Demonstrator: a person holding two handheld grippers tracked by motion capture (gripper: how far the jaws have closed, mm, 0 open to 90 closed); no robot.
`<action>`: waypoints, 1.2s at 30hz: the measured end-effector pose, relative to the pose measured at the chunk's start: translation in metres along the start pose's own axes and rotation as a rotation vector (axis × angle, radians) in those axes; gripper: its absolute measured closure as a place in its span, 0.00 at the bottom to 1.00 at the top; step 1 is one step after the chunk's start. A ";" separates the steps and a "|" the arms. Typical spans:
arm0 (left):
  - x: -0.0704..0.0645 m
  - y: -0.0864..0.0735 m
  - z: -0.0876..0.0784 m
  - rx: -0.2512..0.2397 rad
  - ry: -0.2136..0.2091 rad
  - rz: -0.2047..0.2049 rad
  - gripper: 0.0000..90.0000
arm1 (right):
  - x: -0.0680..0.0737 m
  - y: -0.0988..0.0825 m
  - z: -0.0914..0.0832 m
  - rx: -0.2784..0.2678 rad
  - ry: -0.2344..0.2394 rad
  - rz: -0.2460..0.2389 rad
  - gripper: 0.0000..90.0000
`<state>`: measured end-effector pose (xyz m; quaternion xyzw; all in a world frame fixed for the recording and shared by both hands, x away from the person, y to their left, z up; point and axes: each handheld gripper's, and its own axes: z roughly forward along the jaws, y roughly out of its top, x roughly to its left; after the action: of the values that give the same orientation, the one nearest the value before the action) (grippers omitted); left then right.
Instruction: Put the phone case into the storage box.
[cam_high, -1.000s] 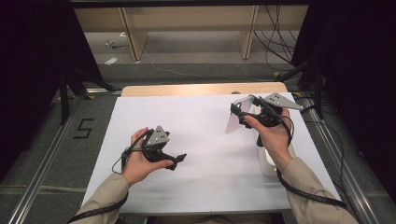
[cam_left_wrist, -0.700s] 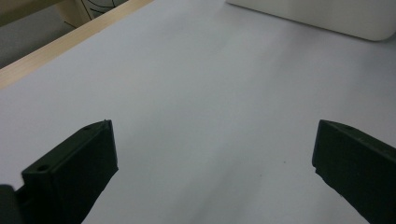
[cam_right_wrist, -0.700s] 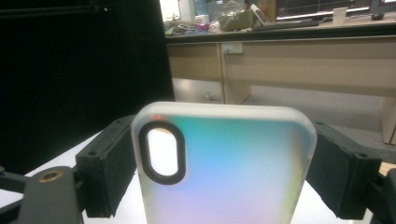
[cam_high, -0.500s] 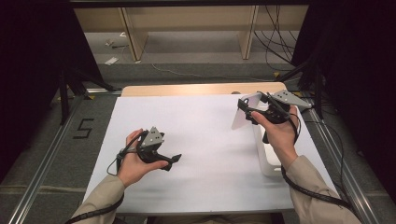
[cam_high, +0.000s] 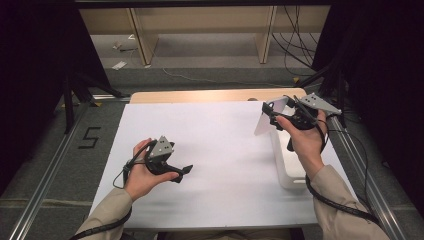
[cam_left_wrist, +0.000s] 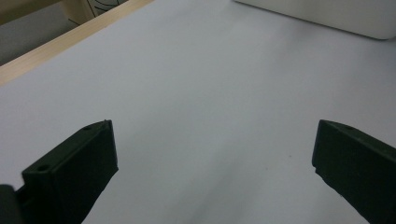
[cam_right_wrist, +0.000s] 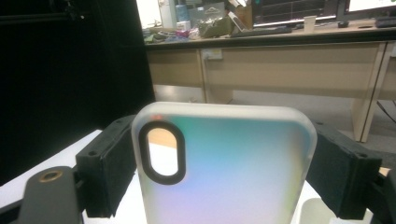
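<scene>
Since the earlier shots, my right hand had drifted a bit toward the table's far right corner, carrying the phone case (cam_right_wrist: 224, 168) with it. That frosted case, camera cutout and all, was pinched across its width by my right gripper (cam_high: 274, 114), held up off the white table (cam_high: 220, 150) above the far end of the white box (cam_high: 287, 167). My left gripper (cam_high: 184, 171) sat low over the table, jaws spread wide with nothing between them. So pickup looked done to me; wherever the case was meant to go, that part was still left.
</scene>
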<state>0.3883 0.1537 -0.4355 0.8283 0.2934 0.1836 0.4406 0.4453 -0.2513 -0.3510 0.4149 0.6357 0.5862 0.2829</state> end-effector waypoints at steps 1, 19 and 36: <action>0.000 0.000 0.000 0.001 0.000 0.000 0.00 | -0.001 0.000 0.000 0.001 -0.005 -0.001 0.20; -0.001 -0.001 0.001 -0.005 -0.002 -0.006 0.00 | -0.019 0.004 -0.006 -0.007 -0.061 0.009 0.20; 0.000 -0.001 0.001 -0.008 0.003 -0.008 0.00 | -0.034 0.005 -0.012 -0.016 -0.113 0.019 0.20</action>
<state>0.3881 0.1533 -0.4367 0.8252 0.2963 0.1842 0.4443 0.4536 -0.2870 -0.3483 0.4511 0.6101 0.5695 0.3160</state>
